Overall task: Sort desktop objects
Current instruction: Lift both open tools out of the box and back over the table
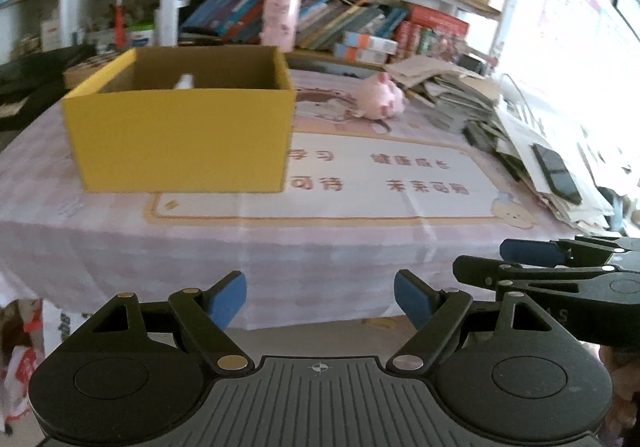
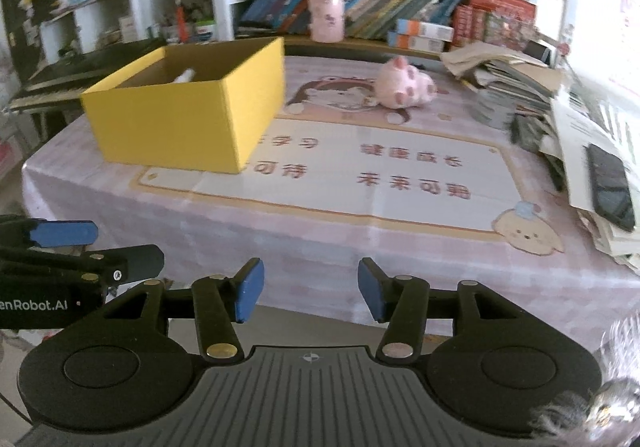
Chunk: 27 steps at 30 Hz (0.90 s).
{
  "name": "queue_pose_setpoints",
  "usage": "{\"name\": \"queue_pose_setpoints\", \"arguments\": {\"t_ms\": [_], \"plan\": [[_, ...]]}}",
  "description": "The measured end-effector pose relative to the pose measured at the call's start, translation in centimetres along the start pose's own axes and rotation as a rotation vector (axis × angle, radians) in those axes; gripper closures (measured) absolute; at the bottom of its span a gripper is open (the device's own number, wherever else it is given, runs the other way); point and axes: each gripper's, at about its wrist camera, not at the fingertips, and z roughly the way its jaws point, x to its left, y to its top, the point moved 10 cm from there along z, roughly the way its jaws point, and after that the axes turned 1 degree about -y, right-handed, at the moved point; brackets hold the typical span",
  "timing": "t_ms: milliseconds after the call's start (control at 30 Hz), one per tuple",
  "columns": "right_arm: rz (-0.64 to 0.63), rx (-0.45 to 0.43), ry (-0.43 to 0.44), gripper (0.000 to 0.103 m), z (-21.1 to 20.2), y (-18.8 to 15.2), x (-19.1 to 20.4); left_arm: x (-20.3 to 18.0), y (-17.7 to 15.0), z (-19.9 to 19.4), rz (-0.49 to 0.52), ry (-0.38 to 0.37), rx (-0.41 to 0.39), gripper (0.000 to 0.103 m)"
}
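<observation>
The pink plush pig [image 2: 406, 87] lies on its side at the far side of the counter [image 2: 320, 239], right of the yellow box [image 2: 188, 119] and just left of the paper stack [image 2: 516, 87]. It looks soft, light and squashy, with nothing fragile about it, so a pinch across the round body should hold better than one on a small foot. The box already has a white object [image 2: 185, 77] inside. Both the left tongs [image 1: 320, 301] and the right tongs [image 2: 311, 295] are released and empty, hanging off the near edge.
</observation>
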Motion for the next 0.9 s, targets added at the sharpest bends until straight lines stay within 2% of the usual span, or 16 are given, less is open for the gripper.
{"name": "queue_pose_setpoints", "arguments": {"t_ms": [333,733,900], "plan": [[0.058,0.018,-0.063,0.053,0.9,0.4,-4.7,-4.0,1.5,3.3,0.072,-0.073,0.027,0.019],[0.106,0.028,-0.048,0.053,2.7,1.0,-6.3,-5.4,2.5,5.1,0.124,-0.073,0.042,0.019],[0.093,0.03,-0.033,0.053,4.0,1.9,-6.9,-5.2,3.4,6.3,0.109,-0.057,0.043,0.019]]}}
